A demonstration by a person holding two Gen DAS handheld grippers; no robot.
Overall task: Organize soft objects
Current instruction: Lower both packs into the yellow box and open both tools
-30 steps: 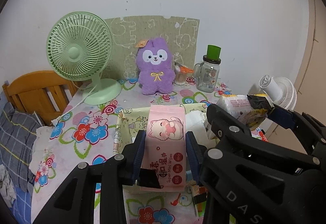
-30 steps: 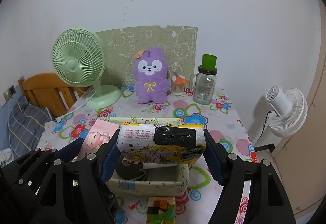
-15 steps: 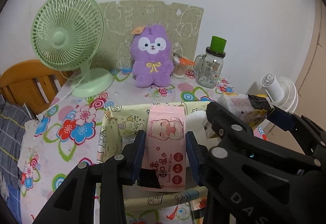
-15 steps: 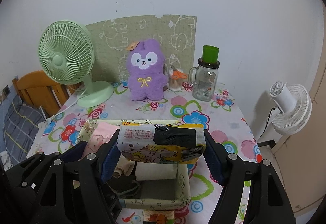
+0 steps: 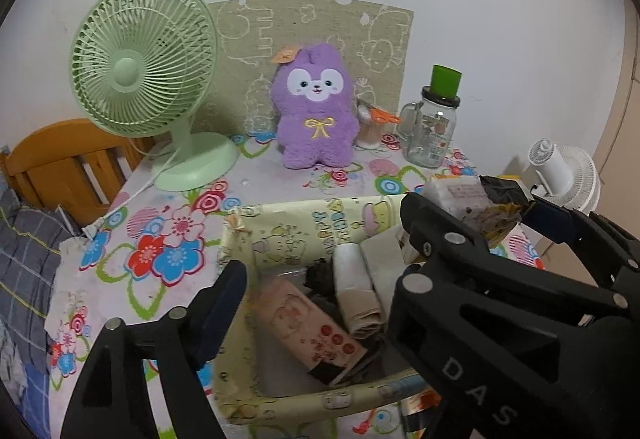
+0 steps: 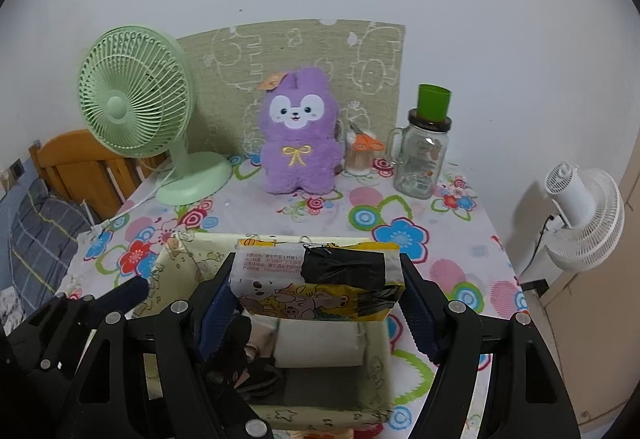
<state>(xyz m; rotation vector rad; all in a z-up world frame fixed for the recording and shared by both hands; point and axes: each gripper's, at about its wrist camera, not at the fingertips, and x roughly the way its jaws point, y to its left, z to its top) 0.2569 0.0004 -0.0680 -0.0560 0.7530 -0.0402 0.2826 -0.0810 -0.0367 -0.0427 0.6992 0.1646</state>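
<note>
At the far left a wooden bed frame [image 5: 60, 163] stands beside the table; on the floral tablecloth [image 5: 160, 239] a green desk fan [image 5: 140, 67] sits near the wall, its white cord trailing toward the table's edge; to its right are a purple plush toy [image 5: 316, 111], upright against a beige mat, and a glass jar with a green lid [image 5: 434, 127].

Nearer the cameras sits the yellow fabric storage box [image 5: 320, 227]; the left gripper [image 5: 320, 303] hangs over it with its jaws opening and nothing pressed between them; the pink wet-wipes pack [image 5: 308, 323] lies tilted inside the box, beside a rolled white cloth [image 5: 356, 291] and some dark items too jumbled to name. The right gripper [image 6: 316, 303] is clamped on the yellow tissue pack [image 6: 316, 279], which is patched with black tape and held level above the box's opening; a white roll [image 6: 320, 347] lies just below it.

As I judge it, the main risk is the tissue pack landing across the box rim or on top of the roll and sliding out, since the box looks nearly full; the soft walls could also fold inward if either gripper brushes them; the two grippers are close together and might collide over the box.
</note>
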